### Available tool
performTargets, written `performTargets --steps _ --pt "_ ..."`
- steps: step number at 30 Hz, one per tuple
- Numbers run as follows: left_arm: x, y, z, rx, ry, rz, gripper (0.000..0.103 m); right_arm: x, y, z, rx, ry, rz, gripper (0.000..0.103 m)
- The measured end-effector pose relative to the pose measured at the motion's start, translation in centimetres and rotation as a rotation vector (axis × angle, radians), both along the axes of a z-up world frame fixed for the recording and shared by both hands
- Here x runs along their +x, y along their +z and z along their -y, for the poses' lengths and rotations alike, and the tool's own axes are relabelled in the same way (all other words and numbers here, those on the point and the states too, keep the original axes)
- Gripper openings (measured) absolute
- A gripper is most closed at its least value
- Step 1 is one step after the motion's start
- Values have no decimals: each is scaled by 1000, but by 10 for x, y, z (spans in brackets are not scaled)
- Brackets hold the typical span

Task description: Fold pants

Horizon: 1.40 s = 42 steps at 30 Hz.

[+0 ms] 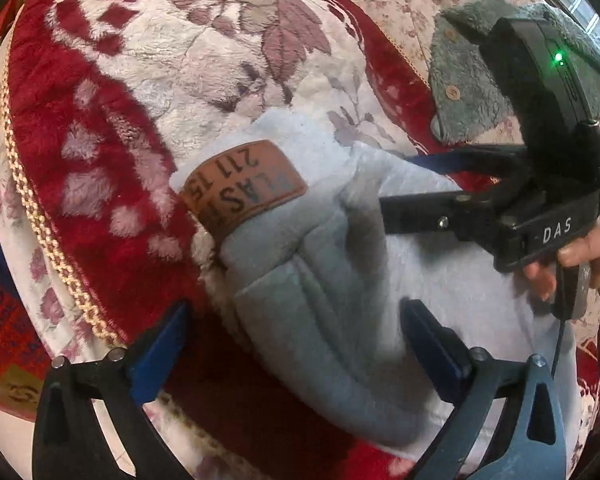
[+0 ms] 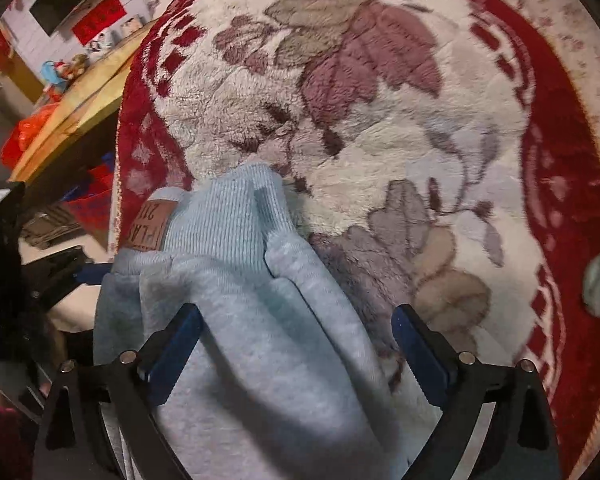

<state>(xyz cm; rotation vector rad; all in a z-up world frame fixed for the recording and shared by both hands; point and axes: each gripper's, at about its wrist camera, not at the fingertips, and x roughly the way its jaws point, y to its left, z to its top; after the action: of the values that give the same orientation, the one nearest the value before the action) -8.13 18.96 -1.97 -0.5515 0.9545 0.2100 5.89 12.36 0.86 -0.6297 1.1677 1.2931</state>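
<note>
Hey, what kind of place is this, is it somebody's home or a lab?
Most likely a lived-in home. The light blue pants lie on a plush red floral blanket, seemingly a bed. Red paper banners hang on a tiled wall, beside a cluttered wooden tabletop.

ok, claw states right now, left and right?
Left claw: open, fingers either side of the pants, not clamped.
Right claw: open, pants between its fingers.
</note>
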Motion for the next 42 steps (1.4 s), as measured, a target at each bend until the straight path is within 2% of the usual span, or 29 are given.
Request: performTargets --steps 2,4,5,6,7,8,9,12,15,20,24,27,29,32,37,42 --pt "3 0 0 5 1 -14 103 1 -8 -1 1 1 -44 96" --pt "4 -1 -1 0 -6 -13 102 -6 -12 0 21 18 -54 88" --pt "4 0 -1 5 -6 -8 99 -11 -9 2 30 29 -42 81" --pt "3 1 -1 15 -2 -3 86 -15 -4 4 35 42 -35 76" --pt "1 4 -1 22 1 18 59 -20 2 6 32 57 -6 67" --pt "1 8 -2 -12 -14 47 48 -25 7 7 28 73 23 62" --pt "1 10 -1 -30 -17 57 42 -32 15 8 20 98 69 52" --pt "1 19 5 -15 -28 89 32 -48 31 11 -6 146 187 42" --pt "-8 38 11 21 -28 148 30 -59 52 22 20 153 251 40" --pt "-28 90 39 127 -60 267 29 -69 104 49 99 152 324 40" --pt "-46 139 85 242 -124 370 28 -84 149 84 149 146 405 40" --pt "-59 163 122 309 -179 435 28 -96 179 121 184 135 462 40" --pt "-65 170 144 326 -213 462 28 -99 190 145 195 106 477 40" --pt "-74 174 187 367 -279 497 28 -106 199 182 189 57 506 40" --pt "-80 160 246 373 -400 505 28 -110 194 255 191 -76 486 40" --pt "-73 116 293 366 -505 455 28 -103 146 326 174 -267 372 40"
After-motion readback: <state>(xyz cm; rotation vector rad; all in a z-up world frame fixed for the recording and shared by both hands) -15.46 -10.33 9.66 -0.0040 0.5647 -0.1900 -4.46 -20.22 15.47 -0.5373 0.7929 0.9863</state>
